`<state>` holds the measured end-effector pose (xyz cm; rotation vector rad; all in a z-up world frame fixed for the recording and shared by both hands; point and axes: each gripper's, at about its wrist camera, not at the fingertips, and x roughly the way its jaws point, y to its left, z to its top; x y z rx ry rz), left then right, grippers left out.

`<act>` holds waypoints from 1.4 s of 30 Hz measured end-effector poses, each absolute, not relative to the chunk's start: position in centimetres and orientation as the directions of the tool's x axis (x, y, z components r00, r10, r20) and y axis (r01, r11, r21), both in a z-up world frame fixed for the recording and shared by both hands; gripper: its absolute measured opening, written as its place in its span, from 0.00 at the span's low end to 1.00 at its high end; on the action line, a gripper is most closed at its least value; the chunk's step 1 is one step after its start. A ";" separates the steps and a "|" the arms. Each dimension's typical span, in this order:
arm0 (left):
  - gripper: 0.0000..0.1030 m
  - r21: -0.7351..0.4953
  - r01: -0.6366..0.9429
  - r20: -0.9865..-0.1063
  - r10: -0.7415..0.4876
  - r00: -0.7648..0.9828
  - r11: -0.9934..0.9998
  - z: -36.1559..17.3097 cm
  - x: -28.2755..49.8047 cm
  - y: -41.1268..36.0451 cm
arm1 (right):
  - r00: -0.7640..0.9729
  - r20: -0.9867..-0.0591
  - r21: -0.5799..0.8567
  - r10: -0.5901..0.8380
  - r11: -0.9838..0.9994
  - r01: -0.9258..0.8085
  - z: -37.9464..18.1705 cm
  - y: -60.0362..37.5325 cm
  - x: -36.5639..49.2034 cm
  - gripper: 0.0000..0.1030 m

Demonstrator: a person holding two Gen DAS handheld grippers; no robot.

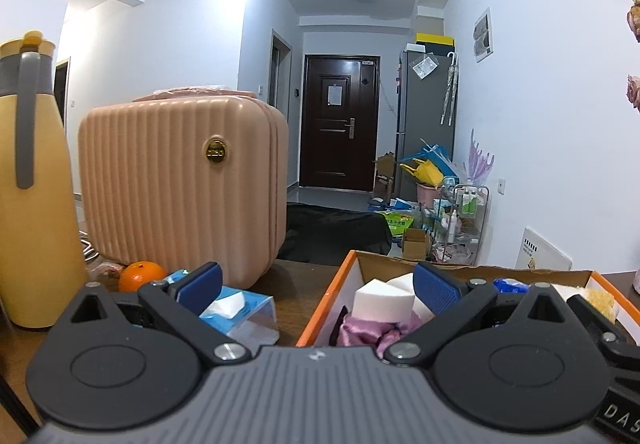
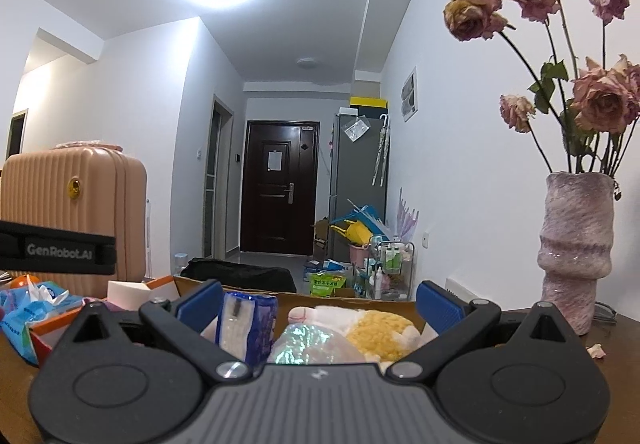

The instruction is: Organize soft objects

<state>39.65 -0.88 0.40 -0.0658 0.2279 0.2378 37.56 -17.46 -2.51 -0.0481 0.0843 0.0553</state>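
Both jaws are being held wide apart, nothing gripped — the tissue pack beside the orange-rimmed box is risking being crushed or nudged off the table by the left gripper.

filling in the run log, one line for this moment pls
left hand-held gripper: open, empty | right hand-held gripper: open, empty | box: holds sponge, plush toy | tissue pack: outside box
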 end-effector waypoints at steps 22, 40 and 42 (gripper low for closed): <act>1.00 -0.025 -0.264 -0.257 0.249 0.934 0.964 0.1 32.5 0.5 | 0.997 -0.074 -0.044 0.018 0.999 -0.022 -2.2 -18.7 30.2 1.00; 1.00 -0.016 -0.243 -0.273 0.229 0.934 0.970 0.2 24.8 0.8 | 0.994 -0.106 -0.032 0.033 0.999 -0.037 -1.9 -20.2 22.8 1.00; 1.00 -0.015 -0.235 -0.275 0.222 0.935 0.972 0.2 24.1 0.8 | 0.992 -0.119 -0.025 0.043 0.999 -0.047 -1.8 -20.5 22.1 1.00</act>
